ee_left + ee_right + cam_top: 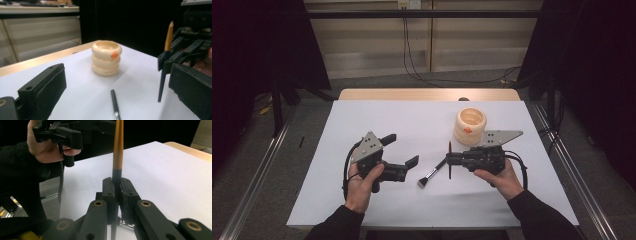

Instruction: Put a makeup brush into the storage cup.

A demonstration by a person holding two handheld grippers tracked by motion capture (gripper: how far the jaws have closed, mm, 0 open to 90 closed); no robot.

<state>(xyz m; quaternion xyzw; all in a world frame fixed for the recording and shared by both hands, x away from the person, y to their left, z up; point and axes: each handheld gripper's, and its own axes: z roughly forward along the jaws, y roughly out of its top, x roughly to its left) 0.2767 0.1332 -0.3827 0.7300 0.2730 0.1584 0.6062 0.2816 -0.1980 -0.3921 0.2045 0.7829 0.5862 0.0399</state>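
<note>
A cream ringed holder (470,125) with an orange dot stands at the right back of the white table; it is also in the left gripper view (106,58). A dark-handled brush (431,174) with pale bristles lies flat between my hands, and its handle (114,102) shows too. My right gripper (451,160) is shut on a thin stick (450,150), gold above and dark below (165,62), held crosswise to the jaws (117,145). The shut gripper (117,187) clamps its dark part. My left gripper (401,149) hovers open left of the brush, nothing between its jaws (117,90).
The white sheet (412,120) covers most of the table, with a wooden strip (427,94) along the far edge. Metal rails (577,175) run along both sides on the floor. Cables (422,75) trail on the floor behind.
</note>
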